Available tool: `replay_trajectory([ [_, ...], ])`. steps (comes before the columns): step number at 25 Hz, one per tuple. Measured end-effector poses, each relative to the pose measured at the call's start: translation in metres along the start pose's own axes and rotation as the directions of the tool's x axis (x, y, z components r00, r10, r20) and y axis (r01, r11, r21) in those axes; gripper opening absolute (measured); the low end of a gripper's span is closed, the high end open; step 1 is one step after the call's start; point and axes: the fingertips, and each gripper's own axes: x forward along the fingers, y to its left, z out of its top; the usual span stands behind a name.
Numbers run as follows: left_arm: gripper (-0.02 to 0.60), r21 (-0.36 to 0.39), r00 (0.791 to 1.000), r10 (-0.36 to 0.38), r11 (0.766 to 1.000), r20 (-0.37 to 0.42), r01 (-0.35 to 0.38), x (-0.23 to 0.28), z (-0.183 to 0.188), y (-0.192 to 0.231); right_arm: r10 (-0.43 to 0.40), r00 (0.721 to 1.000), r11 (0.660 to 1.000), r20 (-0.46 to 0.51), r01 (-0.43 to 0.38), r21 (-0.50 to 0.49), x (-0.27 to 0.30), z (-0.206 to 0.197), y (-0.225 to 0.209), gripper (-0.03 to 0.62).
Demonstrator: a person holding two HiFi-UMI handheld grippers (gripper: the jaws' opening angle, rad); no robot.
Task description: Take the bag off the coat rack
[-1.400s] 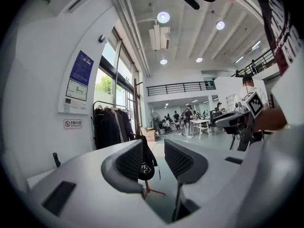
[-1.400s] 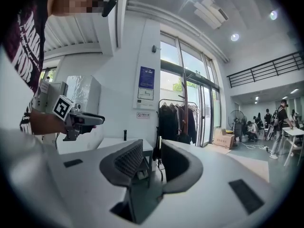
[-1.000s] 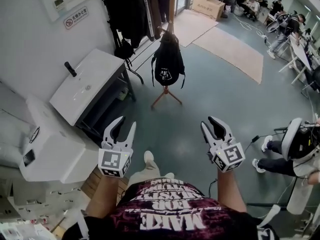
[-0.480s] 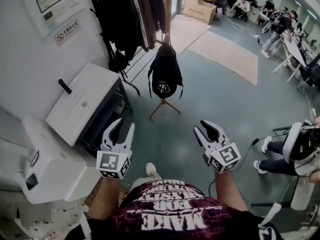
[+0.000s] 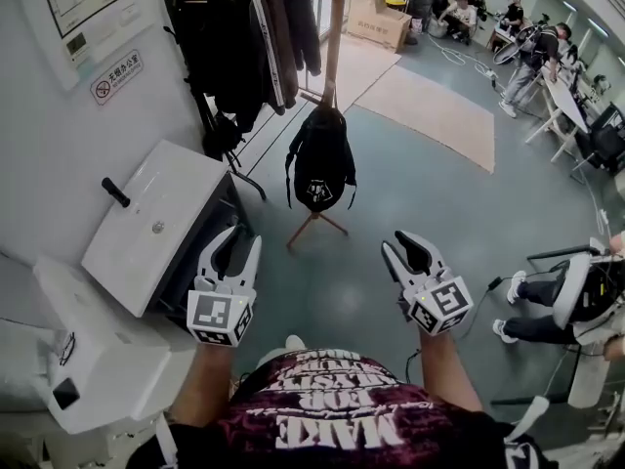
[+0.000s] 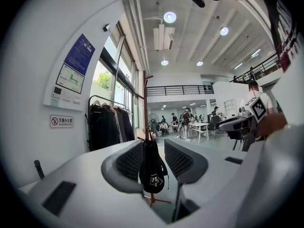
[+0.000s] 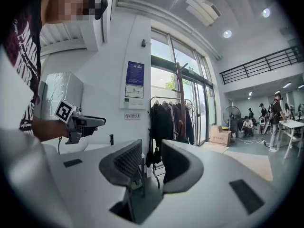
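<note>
A black bag (image 5: 320,164) with a white logo hangs from the wooden coat rack (image 5: 335,27), whose tripod feet spread on the grey floor. Both grippers are held out well short of it. My left gripper (image 5: 242,240) is open with nothing in it. Its own view frames the bag (image 6: 152,167) between the jaws, far ahead, with the rack pole (image 6: 145,108) above. My right gripper (image 5: 400,244) is open too and holds nothing. The right gripper view looks past its jaws at the rack pole (image 7: 182,103). The bag's strap on the hook is too small to make out.
A white cabinet (image 5: 156,223) stands close on the left by the wall. A clothes rail with dark coats (image 5: 244,37) is behind the coat rack. Farther off lie a beige mat (image 5: 430,101) and a cardboard box (image 5: 376,18). A seated person (image 5: 576,301) is at the right.
The bag and coat rack have come nearer in the head view. Both grippers stay open and level.
</note>
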Motion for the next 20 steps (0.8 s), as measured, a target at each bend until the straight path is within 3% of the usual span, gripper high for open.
replay_trajectory([
  [10,0.132,0.001,1.000,-0.029,1.000,-0.011,0.029,0.032,-0.009,0.047,0.007,1.000,1.000,-0.025,-0.007,0.000,0.055,-0.002,0.012,0.135],
  [20,0.132,-0.010,0.995,-0.098,0.995,-0.019,0.098,0.085,-0.019,0.041,-0.024,0.999,1.000,-0.037,0.024,0.017,0.076,-0.002,-0.025,0.135],
])
